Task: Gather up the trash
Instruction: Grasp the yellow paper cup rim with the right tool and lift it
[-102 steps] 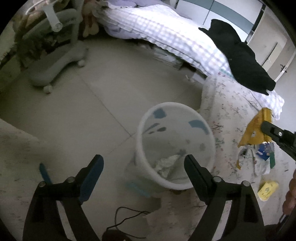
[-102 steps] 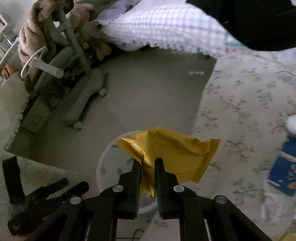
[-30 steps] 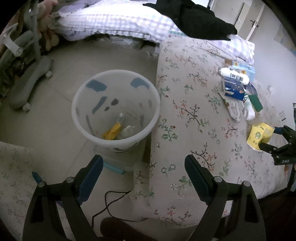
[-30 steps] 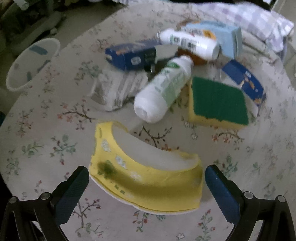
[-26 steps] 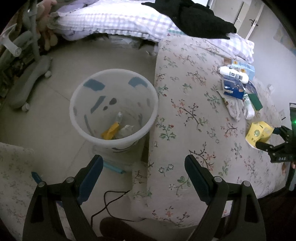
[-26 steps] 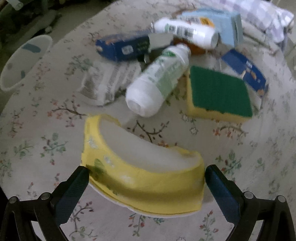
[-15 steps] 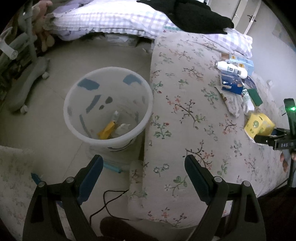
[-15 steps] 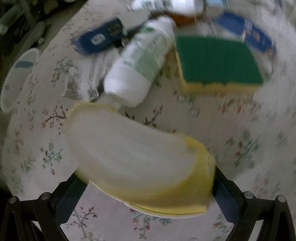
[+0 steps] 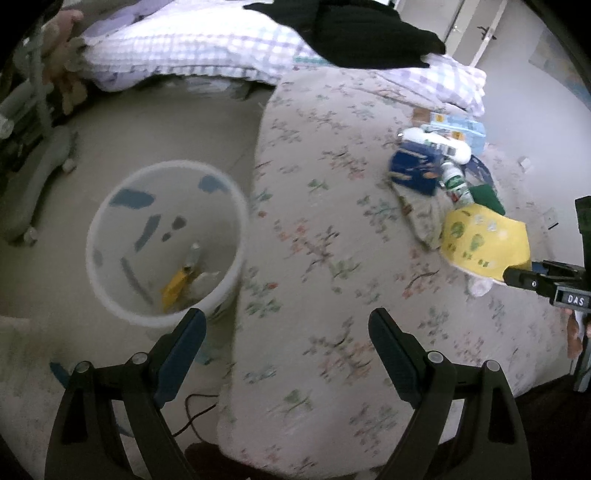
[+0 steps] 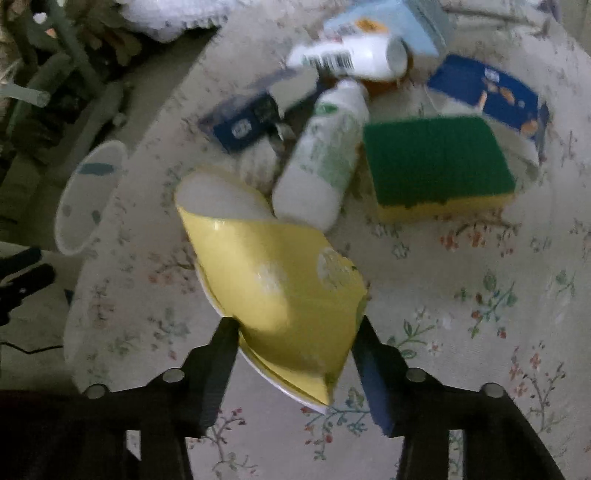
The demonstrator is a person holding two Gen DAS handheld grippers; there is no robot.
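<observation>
A crushed yellow paper cup [image 10: 280,280] sits between the fingers of my right gripper [image 10: 295,332], which is shut on it; it is tilted, just above the floral cloth. It also shows in the left wrist view [image 9: 484,243], with the right gripper [image 9: 524,275] at its right edge. The white trash bin [image 9: 110,295] stands on the floor left of the table and holds a yellow wrapper [image 9: 175,286]. My left gripper [image 9: 286,339] is open and empty, over the table's left edge beside the bin.
On the floral-cloth table [image 9: 332,206] lie a white bottle [image 10: 321,166], a green-and-yellow sponge [image 10: 436,166], blue boxes [image 10: 484,92] and another white bottle [image 10: 351,55]. A bed with a black garment [image 9: 354,33] is behind. A grey chair base [image 9: 33,192] stands at left.
My right gripper has closed on the yellow cup and tipped it up off the cloth. My left gripper has drifted slightly right; the bin now sits further left in its view.
</observation>
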